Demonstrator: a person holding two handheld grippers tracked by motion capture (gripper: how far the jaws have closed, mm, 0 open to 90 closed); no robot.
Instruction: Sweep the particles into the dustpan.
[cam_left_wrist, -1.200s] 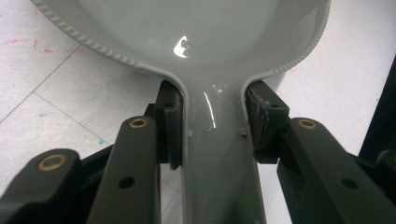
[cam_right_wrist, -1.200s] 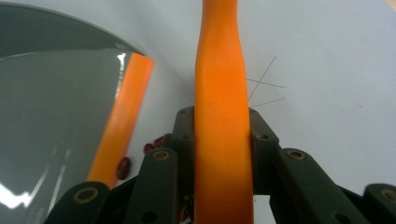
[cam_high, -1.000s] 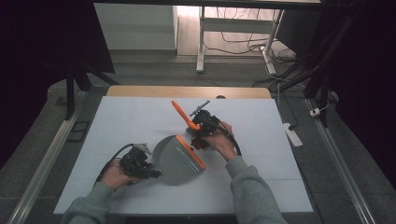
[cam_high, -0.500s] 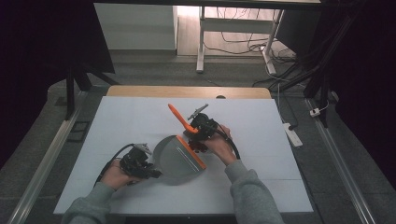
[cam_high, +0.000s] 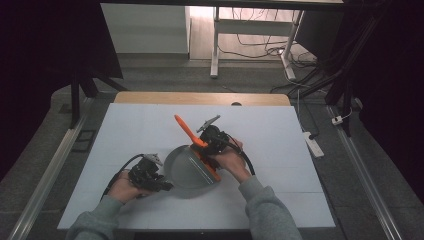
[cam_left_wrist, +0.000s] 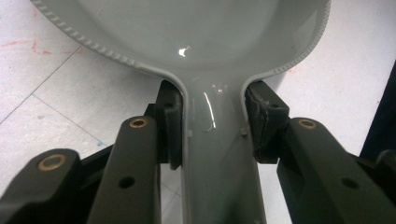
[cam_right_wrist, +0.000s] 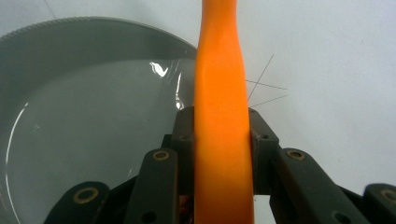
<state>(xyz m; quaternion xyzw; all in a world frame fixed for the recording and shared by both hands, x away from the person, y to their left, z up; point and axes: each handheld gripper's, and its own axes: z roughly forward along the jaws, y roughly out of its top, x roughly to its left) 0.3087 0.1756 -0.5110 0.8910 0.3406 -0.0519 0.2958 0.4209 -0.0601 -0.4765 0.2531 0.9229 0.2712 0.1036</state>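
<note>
The grey dustpan (cam_high: 186, 169) lies at the centre of the white tabletop (cam_high: 280, 135). The left tongs (cam_high: 159, 184), at the pan's seven o'clock, are clenched on its handle (cam_left_wrist: 215, 154). The right tongs (cam_high: 204, 141), at its two o'clock, grasp the orange brush (cam_high: 192, 136) by its handle, which points toward eleven o'clock, with the brush head over the pan's right edge.

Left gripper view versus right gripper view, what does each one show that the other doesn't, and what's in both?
The left gripper view has the left gripper clamped on the dustpan handle, pads on either side. The right gripper view has the right gripper clamped on the orange brush handle, which rises past the pan's rim. Both show the grey dustpan and the white table under it.
</note>
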